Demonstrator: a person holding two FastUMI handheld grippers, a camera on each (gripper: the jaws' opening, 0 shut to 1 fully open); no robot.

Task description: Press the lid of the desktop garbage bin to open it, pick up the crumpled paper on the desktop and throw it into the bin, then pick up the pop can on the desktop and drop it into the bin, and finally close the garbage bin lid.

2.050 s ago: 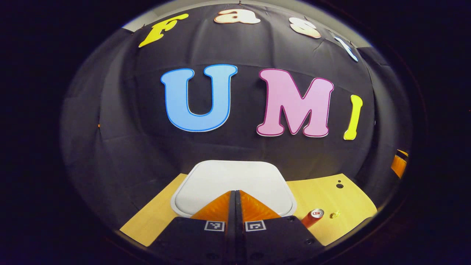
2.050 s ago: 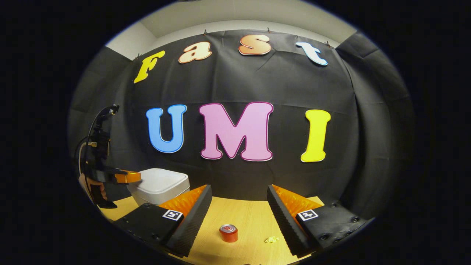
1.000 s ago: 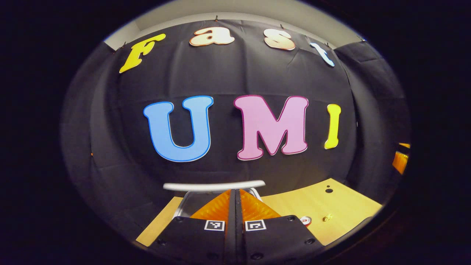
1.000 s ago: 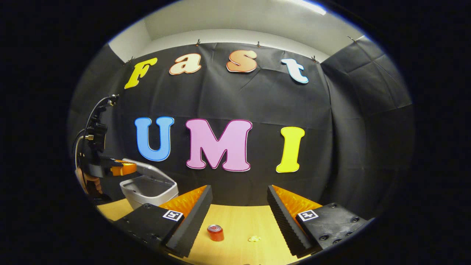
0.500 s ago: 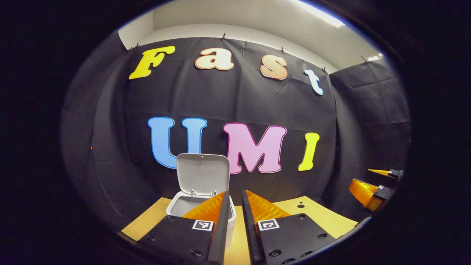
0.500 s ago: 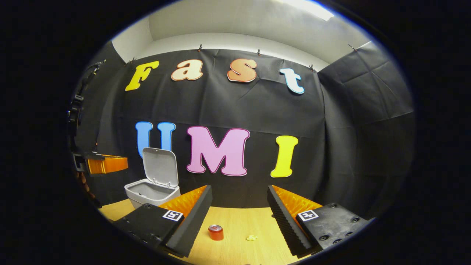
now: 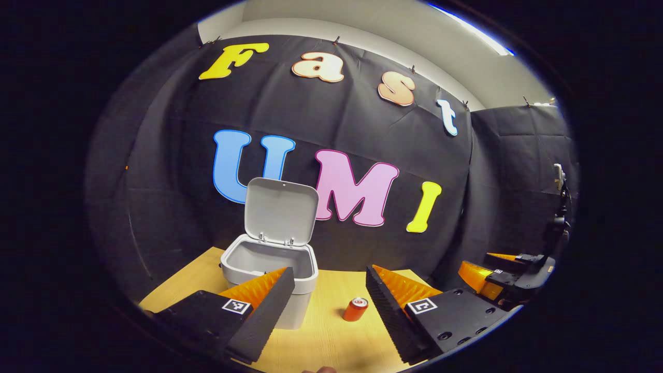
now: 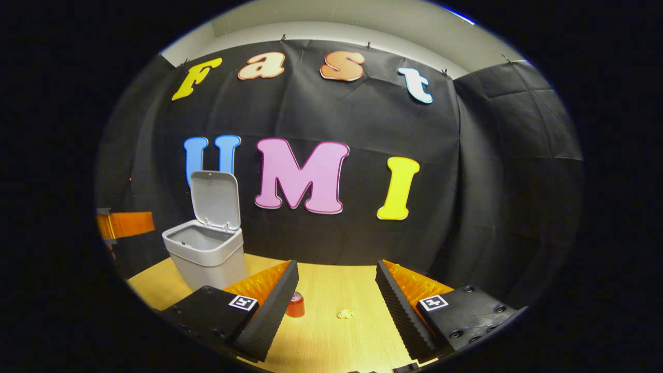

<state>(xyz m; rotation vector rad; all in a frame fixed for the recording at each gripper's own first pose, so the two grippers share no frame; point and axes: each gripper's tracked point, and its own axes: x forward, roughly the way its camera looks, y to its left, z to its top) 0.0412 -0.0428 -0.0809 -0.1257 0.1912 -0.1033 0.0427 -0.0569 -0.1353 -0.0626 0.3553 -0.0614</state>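
So far only the first step looks done: the garbage bin (image 8: 207,259) stands toward the left of the counter (image 8: 331,342) with its lid (image 8: 215,199) swung up and leaning back against the booth wall, the inside open to the top and, as far as the right gripper view shows, with nothing in it. The crumpled paper (image 8: 345,313) lies loose on the wood, well apart from the bin, and the pop can (image 8: 295,305) stands upright just to its left, between the paper and the bin. Three steps remain by my reckoning: the paper in, the can in, the lid pressed shut.

The right tongs (image 8: 336,305) are spread wide and hold nothing; the paper sits in the gap ahead of them, which suggests they are lined up for it, though they are not yet down on it. The left tongs (image 7: 326,305) are also spread wide with nothing between them, hanging in front of the bin, its near wall partly behind the left-hand finger, the can (image 7: 356,309) showing in the gap.

The counter is pale wood with a fine straight grain, bare but for these three things. Behind it hangs black cloth, creased in squares, and above that a strip of plain light wall and ceiling.
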